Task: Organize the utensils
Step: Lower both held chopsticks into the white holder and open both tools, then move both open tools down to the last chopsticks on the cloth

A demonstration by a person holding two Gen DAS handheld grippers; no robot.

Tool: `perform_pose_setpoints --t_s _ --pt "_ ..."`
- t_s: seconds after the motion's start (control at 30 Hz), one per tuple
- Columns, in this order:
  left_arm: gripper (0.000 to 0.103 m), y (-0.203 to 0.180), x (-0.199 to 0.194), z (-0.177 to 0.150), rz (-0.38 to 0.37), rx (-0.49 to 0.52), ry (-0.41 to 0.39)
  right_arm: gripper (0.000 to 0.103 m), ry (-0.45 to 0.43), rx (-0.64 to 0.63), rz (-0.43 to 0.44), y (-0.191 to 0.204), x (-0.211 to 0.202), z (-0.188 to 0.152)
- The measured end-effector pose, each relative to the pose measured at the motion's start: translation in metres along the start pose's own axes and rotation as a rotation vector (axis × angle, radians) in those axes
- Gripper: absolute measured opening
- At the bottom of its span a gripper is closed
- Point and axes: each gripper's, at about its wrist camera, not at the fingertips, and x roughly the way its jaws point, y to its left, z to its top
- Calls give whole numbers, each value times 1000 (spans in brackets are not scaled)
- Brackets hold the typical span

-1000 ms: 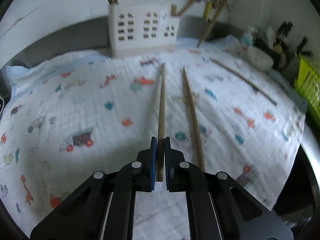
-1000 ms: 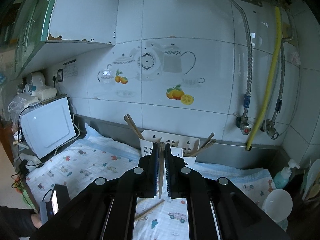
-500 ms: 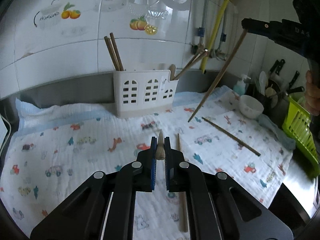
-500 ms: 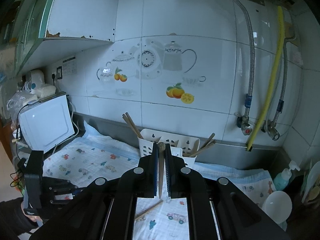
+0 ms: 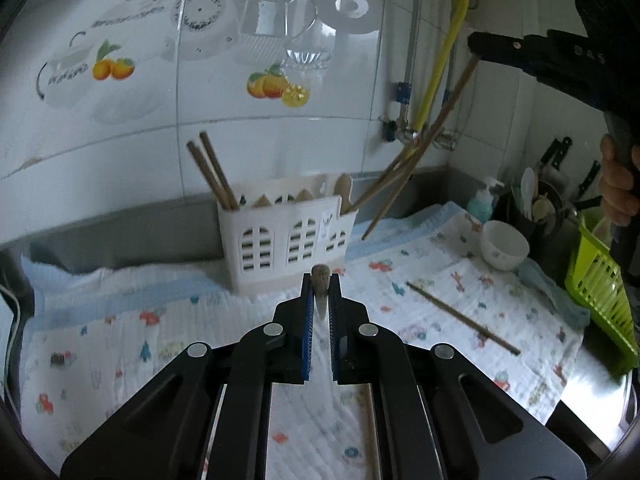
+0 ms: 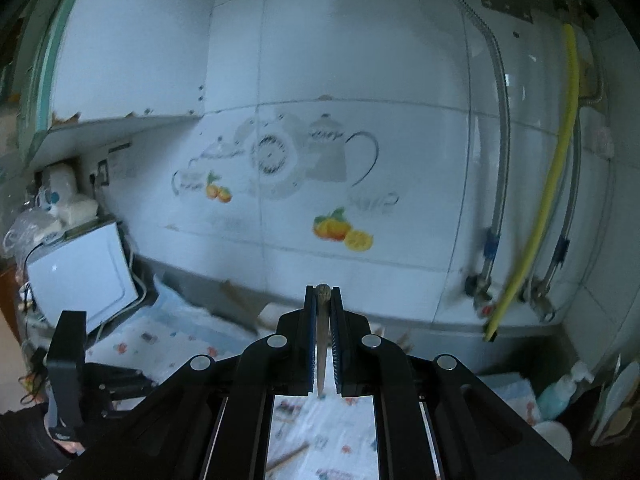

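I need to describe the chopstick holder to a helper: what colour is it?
White, with arched cut-out windows; the holder shows best in the left wrist view.

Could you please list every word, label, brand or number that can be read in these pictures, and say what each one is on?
"DAS": pale letters on the black body of the right tongs, seen from the left wrist; any further letters run out of frame.
Notice by the wall socket: print too blurred to read.
Small sticker on the white utensil holder: marks too small to read.
Soap bottle: no legible label.
Nothing else is readable.
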Motion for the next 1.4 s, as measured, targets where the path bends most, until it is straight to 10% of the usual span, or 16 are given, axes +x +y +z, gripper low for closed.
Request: perform_pose_setpoints --t_s 0.8,1.4 --pt "5 27 -3 154 117 -14 -309 7 74 5 -60 -31 106 4" --pt "14 36 51 129 164 -5 -192 20 118 49 -24 -44 99 -20"
